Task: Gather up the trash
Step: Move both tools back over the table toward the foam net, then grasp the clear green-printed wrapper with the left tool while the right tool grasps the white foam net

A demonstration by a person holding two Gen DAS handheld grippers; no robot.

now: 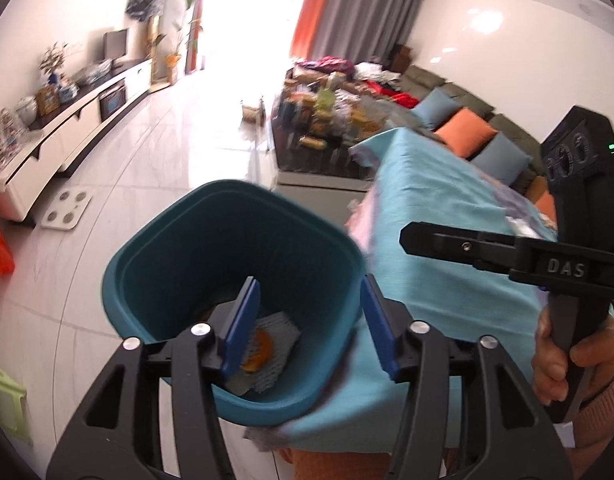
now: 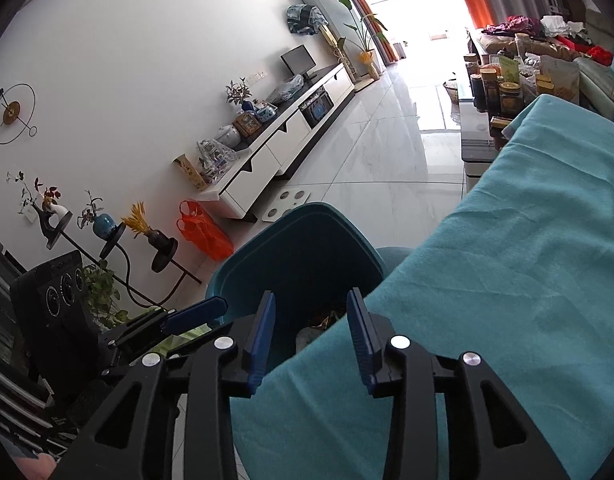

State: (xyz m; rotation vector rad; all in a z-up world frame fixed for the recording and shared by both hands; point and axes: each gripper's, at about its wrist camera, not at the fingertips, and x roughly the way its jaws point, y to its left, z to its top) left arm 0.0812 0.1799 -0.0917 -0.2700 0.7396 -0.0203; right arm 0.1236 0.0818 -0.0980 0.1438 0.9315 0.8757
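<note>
Left gripper (image 1: 311,320) nearest the lens in the left wrist view, jaws apart with nothing between the blue pads, poised over the mouth of the teal bin (image 1: 233,292). Inside the bin, at the bottom: a white foam net sleeve (image 1: 273,354) with an orange peel piece (image 1: 261,347) lying on it, some darker scraps beside them, too dim to name. Right gripper (image 2: 311,338) in its own view likewise parted, nothing between the pads; its left finger sits over the bin opening, its right finger over the cloth. From the left wrist view the right gripper shows side-on at the right edge, a hand (image 1: 563,356) wrapped round its handle, pink sleeve cuff below. The bin stands on the floor, pressed against the edge of the worktop (image 2: 527,264), which is draped in a teal cloth, wrinkled. Beyond: pale marble floor tiles (image 2: 387,152), a white bathroom scale (image 2: 287,202), an orange plastic bag (image 2: 205,236) by the long white TV cabinet (image 2: 283,136). Further off, a cluttered coffee table (image 2: 503,88) with jars, sofa with blue and orange cushions (image 1: 465,132), bright window with orange curtain.
</note>
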